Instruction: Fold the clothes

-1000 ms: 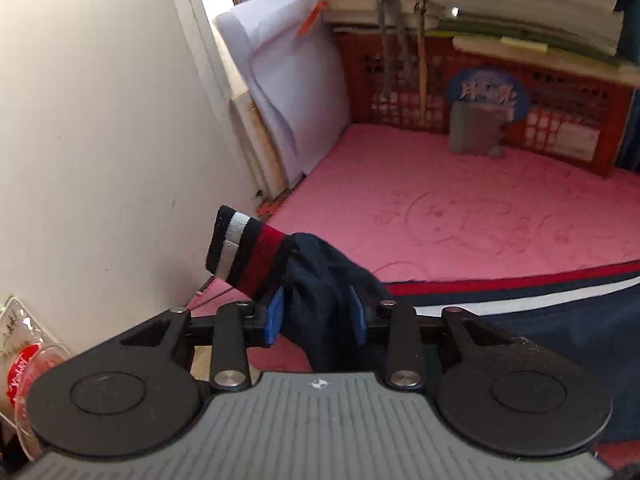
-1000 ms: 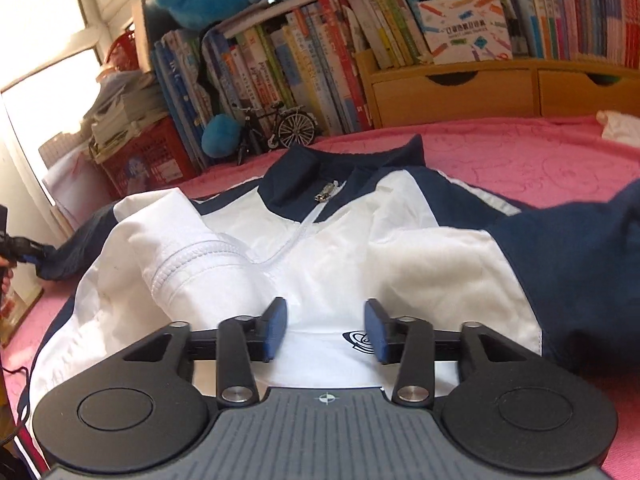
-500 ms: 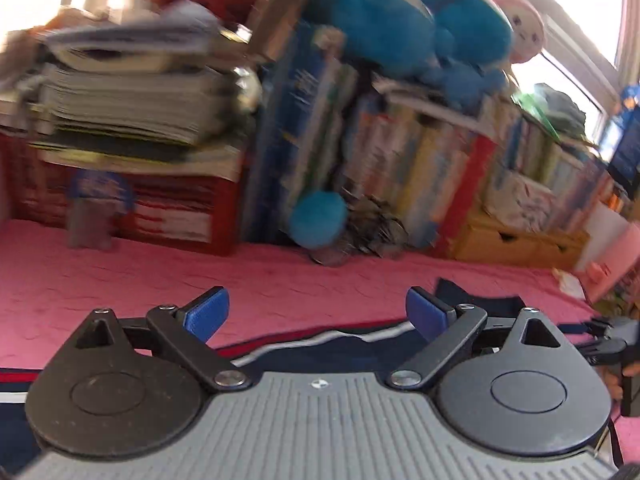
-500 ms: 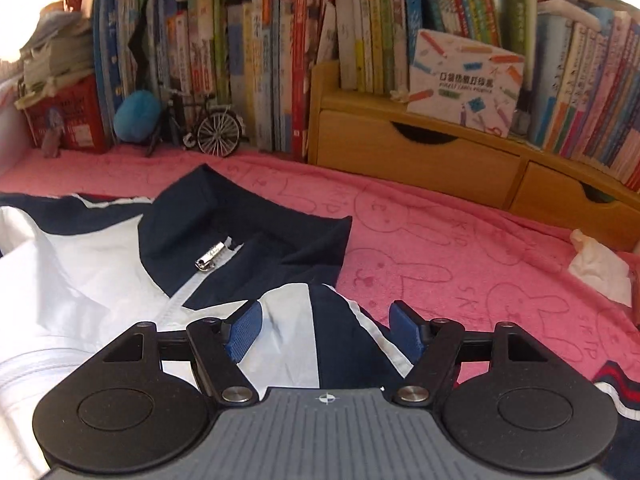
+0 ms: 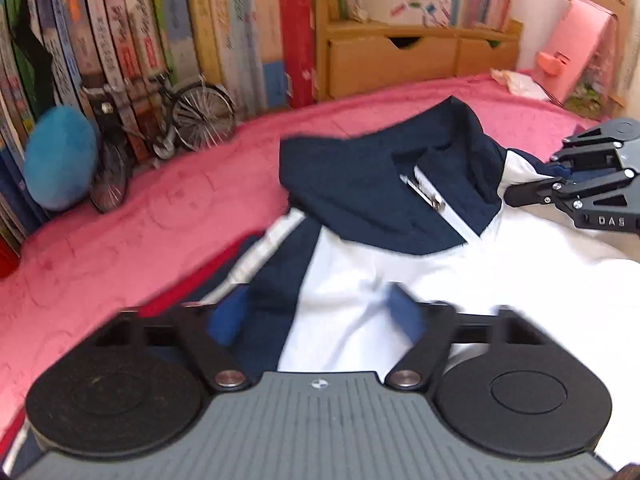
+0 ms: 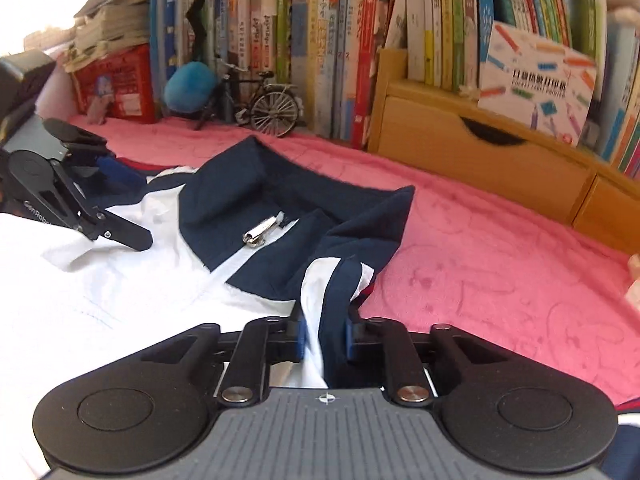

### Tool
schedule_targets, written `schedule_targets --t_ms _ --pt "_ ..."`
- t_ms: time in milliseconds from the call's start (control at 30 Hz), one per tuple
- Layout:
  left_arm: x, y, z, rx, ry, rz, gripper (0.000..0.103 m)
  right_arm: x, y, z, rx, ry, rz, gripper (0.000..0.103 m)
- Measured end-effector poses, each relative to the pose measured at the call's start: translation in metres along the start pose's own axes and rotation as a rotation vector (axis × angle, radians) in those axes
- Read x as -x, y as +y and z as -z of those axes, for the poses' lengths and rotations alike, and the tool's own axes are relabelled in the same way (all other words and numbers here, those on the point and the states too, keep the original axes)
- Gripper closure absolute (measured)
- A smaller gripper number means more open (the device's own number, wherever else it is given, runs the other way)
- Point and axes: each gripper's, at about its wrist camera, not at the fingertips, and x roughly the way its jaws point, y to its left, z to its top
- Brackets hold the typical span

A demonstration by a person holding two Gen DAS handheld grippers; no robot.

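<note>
while the jacket (image 6: pixel 132 288) lies front-up on the pink blanket (image 6: pixel 500 272), collar (image 5: pixel 360 184) toward the bookshelf (image 6: pixel 320 40) and zipper pull (image 6: pixel 256 234) showing at the neck, both grippers sit at its shoulders. the right gripper (image 6: pixel 323 340) has its blue pads drawn narrow onto a raised pleat of navy-and-white cloth at the shoulder seam on its side, so that edge stands up off the blanket; that pinch is likely there to carry the side panel or sleeve over the chest. the left gripper (image 5: pixel 320 316) hovers low over the opposite shoulder with its pads spread wide and nothing between them; white chest fabric and the navy stripe show in the gap. its view is blurred, so how close it is to the cloth is hard to judge. the chest panel is rumpled rather than flat. a toy bicycle (image 6: pixel 260 104) and a blue plush (image 6: pixel 190 86) stand along the back edge, well apart from the jacket, leaving room on the blanket for a fold.
</note>
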Motion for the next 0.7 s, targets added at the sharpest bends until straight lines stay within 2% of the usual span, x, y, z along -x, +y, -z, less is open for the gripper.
schedule_targets --t_ms 33,67,100,167,200,233,267,333,367,400,500,533,633,667,700 --pt "-0.002 0.003 -0.005 0.017 -0.008 -0.051 0.076 -0.002 0.004 -0.006 0.023 -0.011 0.035 0.09" --pt "-0.005 0.006 -0.01 0.034 -0.016 -0.102 0.089 -0.007 0.008 -0.017 0.077 -0.05 0.105 0.09" --pt "-0.007 0.009 -0.015 0.051 -0.025 -0.153 0.096 -0.013 0.011 -0.028 0.13 -0.09 0.175 0.09" --pt "-0.012 0.016 -0.025 0.084 -0.041 -0.256 0.096 -0.032 0.002 -0.057 0.163 -0.167 0.33 0.088" --pt "-0.015 0.019 -0.031 0.101 -0.049 -0.307 0.095 -0.04 -0.007 -0.071 0.117 -0.178 0.378 0.086" --pt "-0.014 0.022 -0.034 0.118 -0.06 -0.342 0.093 -0.043 -0.012 -0.08 0.085 -0.171 0.386 0.085" --pt "0.0 0.022 -0.028 0.134 -0.087 -0.293 0.089 -0.046 -0.016 -0.088 0.054 -0.165 0.392 0.078" --pt "0.029 0.024 -0.016 0.165 -0.137 -0.198 0.079 -0.029 -0.025 -0.09 -0.004 -0.19 0.343 0.064" --pt "0.041 0.021 -0.007 0.164 -0.141 -0.181 0.075 -0.016 -0.028 -0.087 -0.027 -0.209 0.319 0.05" --pt "0.052 0.018 0.002 0.167 -0.143 -0.164 0.075 -0.003 -0.027 -0.082 -0.049 -0.218 0.281 0.044" --pt "0.081 0.018 0.038 0.226 -0.115 -0.12 0.071 0.035 -0.017 -0.062 -0.095 -0.182 0.058 0.044" --pt "0.091 0.02 0.053 0.27 -0.099 -0.137 0.07 0.048 -0.012 -0.054 -0.106 -0.164 -0.021 0.044" --pt "0.118 0.039 0.094 0.444 -0.082 -0.195 0.06 0.069 0.021 -0.023 -0.04 -0.068 -0.176 0.044" --pt "0.132 0.047 0.107 0.528 -0.087 -0.228 0.052 0.073 0.032 -0.011 -0.013 -0.027 -0.198 0.044" --pt "0.137 0.057 0.117 0.57 -0.097 -0.265 0.044 0.076 0.043 0.001 0.014 0.014 -0.22 0.044"
